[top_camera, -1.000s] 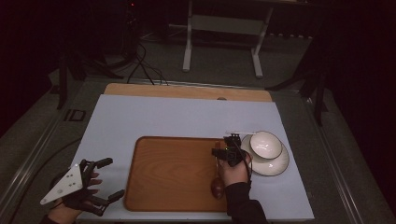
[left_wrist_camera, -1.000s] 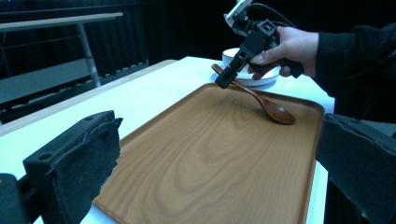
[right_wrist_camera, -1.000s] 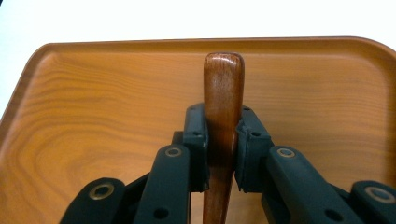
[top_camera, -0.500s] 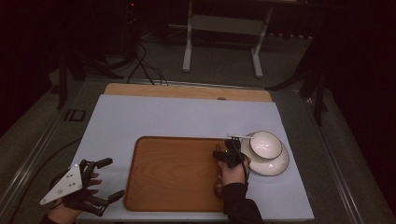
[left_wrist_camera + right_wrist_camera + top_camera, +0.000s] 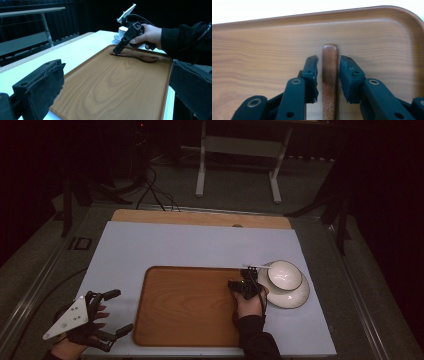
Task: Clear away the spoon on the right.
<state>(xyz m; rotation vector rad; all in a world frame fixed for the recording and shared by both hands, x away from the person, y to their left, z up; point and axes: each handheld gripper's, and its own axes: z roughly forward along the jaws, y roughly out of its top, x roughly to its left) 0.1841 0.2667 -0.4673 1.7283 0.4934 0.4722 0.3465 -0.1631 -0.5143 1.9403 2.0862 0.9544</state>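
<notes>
The wooden spoon (image 5: 330,75) lay on the tray (image 5: 185,305), handle running straight between the right tongs (image 5: 329,75), whose jaws had just been opening and flanked it without gripping. The left tongs (image 5: 107,317) waited well apart, jaws wide and empty.

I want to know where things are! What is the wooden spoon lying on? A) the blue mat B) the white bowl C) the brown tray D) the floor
C: the wooden spoon lies flat on the brown tray, its handle between the jaws of the right claw.
</notes>
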